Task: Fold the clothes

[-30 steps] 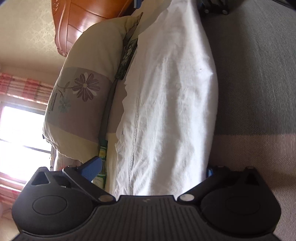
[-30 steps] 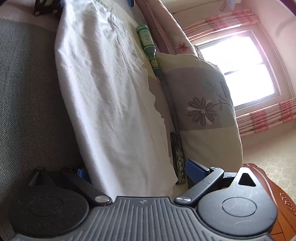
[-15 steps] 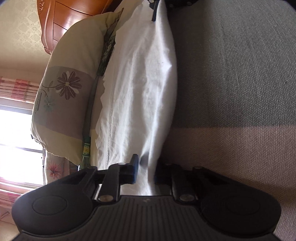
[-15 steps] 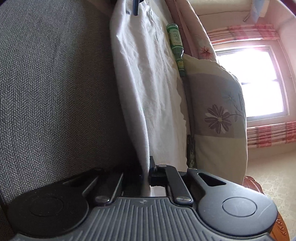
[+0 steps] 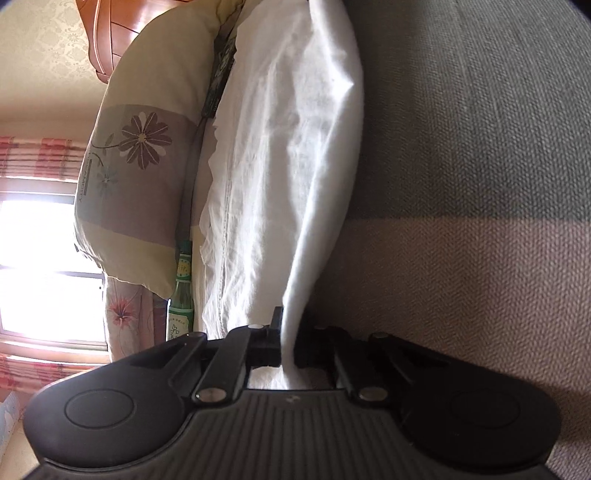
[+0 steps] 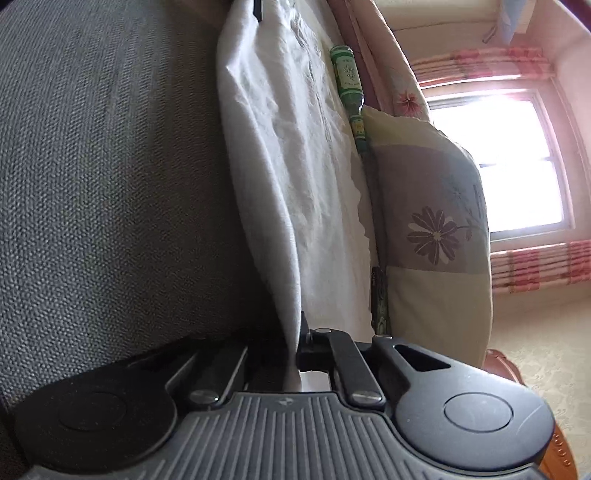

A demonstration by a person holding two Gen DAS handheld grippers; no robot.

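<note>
A white garment (image 5: 288,155) lies stretched along a grey and pink woven bed cover (image 5: 480,147). My left gripper (image 5: 290,332) is shut on one end of it, the cloth pinched between the black fingers. From the other end, the same white garment (image 6: 295,177) runs away from my right gripper (image 6: 297,343), which is shut on its near edge. A dark tip at the garment's far end in the right wrist view is the left gripper (image 6: 258,9). Both cameras are rolled on their sides.
A flowered pillow (image 5: 140,177) lies beside the garment, with a green glass bottle (image 5: 183,295) and a dark flat packet (image 5: 221,70) wedged between them. The bottle (image 6: 349,85) and pillow (image 6: 432,236) also show from the right. A wooden headboard (image 5: 110,33) and bright window (image 6: 495,166) lie beyond.
Both grippers went from wide open to shut on the garment's opposite ends, and both sank closer to the bed cover. The cloth now bunches into a ridge between them.
</note>
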